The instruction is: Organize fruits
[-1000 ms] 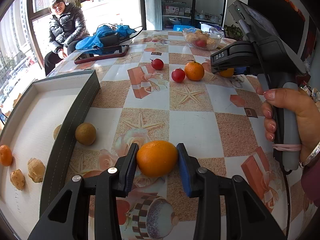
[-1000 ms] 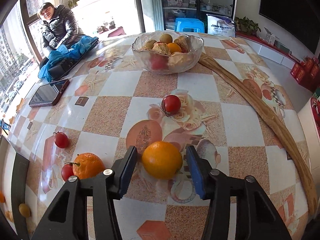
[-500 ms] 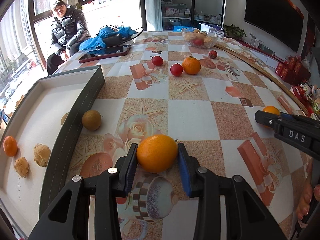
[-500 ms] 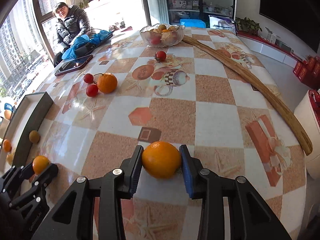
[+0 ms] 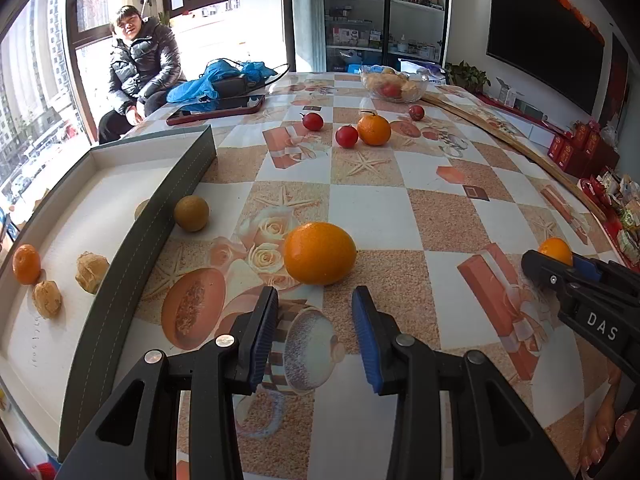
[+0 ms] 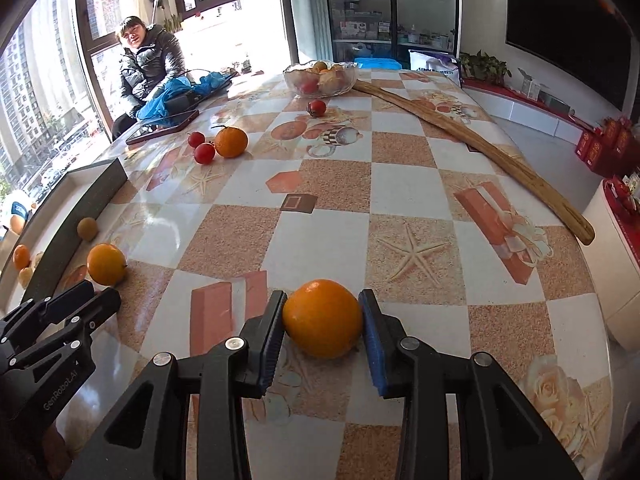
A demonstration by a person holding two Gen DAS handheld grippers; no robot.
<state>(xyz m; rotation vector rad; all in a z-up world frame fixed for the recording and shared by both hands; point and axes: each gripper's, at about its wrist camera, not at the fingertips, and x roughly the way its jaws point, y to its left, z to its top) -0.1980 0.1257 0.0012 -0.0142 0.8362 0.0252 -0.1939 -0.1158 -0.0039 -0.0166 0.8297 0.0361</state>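
A: Which gripper has fruit?

B: The right gripper (image 6: pixel 322 326): its blue pads press both sides of an orange (image 6: pixel 322 324), held over the near part of the checked table (image 6: pixel 412 188). The left gripper (image 5: pixel 314 320) stands part open with nothing between its pads; a second orange (image 5: pixel 319 253) lies on the table just beyond its tips.

A: Any writing?

B: "DAS" in white on the right gripper's side, seen from the left wrist camera. "GenRobot.AI" on the left gripper's body, seen from the right one.

A: Containers?

B: On the left, a shallow tray (image 5: pixel 168 196) with a dark rim. Inside it are a small orange fruit (image 5: pixel 26 264) and two knobbly tan pieces (image 5: pixel 91 266), with another round one half hidden by the wall. A brownish round fruit (image 5: pixel 191 213) rests outside, against the wall. At the far end, a glass bowl (image 6: pixel 320 78) holds mixed fruit.

A: And between?

B: A mandarin (image 6: pixel 231 142) touching one of two small red fruits (image 6: pixel 204 153), and a third red one (image 6: pixel 316 108) near the bowl.
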